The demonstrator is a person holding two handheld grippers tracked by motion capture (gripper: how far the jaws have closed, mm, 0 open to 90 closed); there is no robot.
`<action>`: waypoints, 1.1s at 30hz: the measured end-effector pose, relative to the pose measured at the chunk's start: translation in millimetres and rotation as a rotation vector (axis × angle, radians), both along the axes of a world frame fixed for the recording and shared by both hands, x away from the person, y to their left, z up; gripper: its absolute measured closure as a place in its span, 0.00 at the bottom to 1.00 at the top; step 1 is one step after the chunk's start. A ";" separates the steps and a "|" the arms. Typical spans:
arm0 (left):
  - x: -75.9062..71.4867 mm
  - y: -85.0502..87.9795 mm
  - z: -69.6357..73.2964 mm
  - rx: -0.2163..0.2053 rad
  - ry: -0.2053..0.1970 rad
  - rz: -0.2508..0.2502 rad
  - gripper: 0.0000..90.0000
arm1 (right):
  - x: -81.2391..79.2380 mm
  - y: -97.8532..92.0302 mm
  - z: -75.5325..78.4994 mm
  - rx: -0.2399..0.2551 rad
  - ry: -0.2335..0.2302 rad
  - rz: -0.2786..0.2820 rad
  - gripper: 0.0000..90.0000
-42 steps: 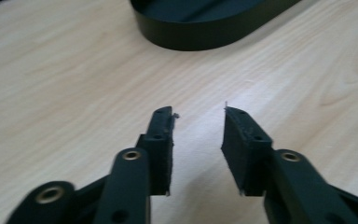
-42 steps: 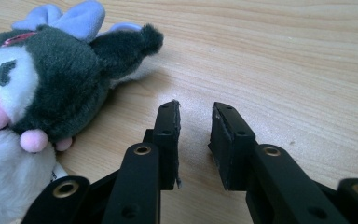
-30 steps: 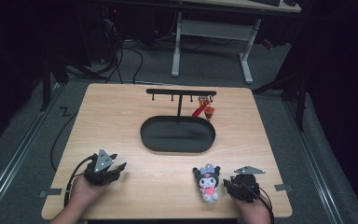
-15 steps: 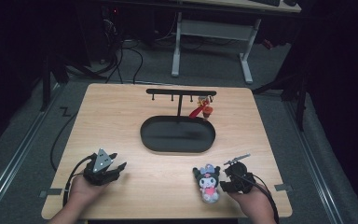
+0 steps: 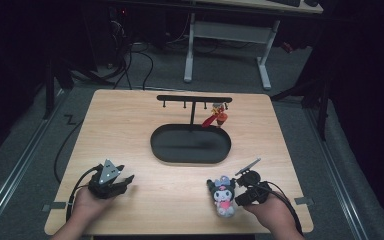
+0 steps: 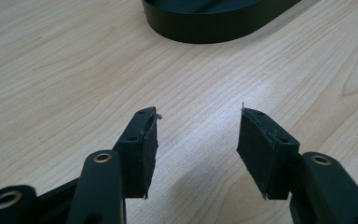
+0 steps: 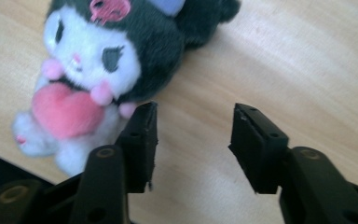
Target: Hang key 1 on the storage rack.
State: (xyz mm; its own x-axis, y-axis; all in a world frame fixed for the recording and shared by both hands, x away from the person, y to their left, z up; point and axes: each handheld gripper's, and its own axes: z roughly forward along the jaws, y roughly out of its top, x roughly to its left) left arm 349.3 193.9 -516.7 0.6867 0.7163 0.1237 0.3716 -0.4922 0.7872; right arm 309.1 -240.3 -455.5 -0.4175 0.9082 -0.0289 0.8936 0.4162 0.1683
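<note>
Right tool (image 7: 193, 149) jaws just widened, empty, beside small black-and-white plush doll with pink heart (image 7: 91, 70) on wooden table (image 5: 130, 130); left tool (image 6: 198, 149) apart, idle. Next: straddle plush, clamp.

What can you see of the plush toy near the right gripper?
The plush toy is a small soft doll with a dark hood and ears, a white face, a pink skull mark on the hood, pink cheeks and a pink heart at its chest. It lies face up on the wooden table near the front edge, just beside the right gripper, whose open fingers hold nothing.
</note>
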 end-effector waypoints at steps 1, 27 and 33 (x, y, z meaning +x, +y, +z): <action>0.2 -0.1 -0.1 -0.001 0.003 -0.001 0.53 | -0.7 1.1 1.0 -0.007 0.005 -0.002 0.53; 0.1 -7.0 -4.4 0.033 0.029 -0.046 0.53 | 5.2 50.2 -25.5 0.059 0.166 -0.023 0.17; -0.3 -7.5 -5.1 0.034 0.028 -0.047 0.53 | 6.8 49.8 -29.5 0.033 0.143 -0.009 0.28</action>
State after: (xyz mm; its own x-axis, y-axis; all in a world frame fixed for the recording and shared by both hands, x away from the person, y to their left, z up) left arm 349.0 186.5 -521.7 0.7229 0.6790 0.1276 0.3696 -0.5361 0.7590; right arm 315.9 -190.5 -485.0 -0.4071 0.9114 0.0598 0.9131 0.4044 0.0528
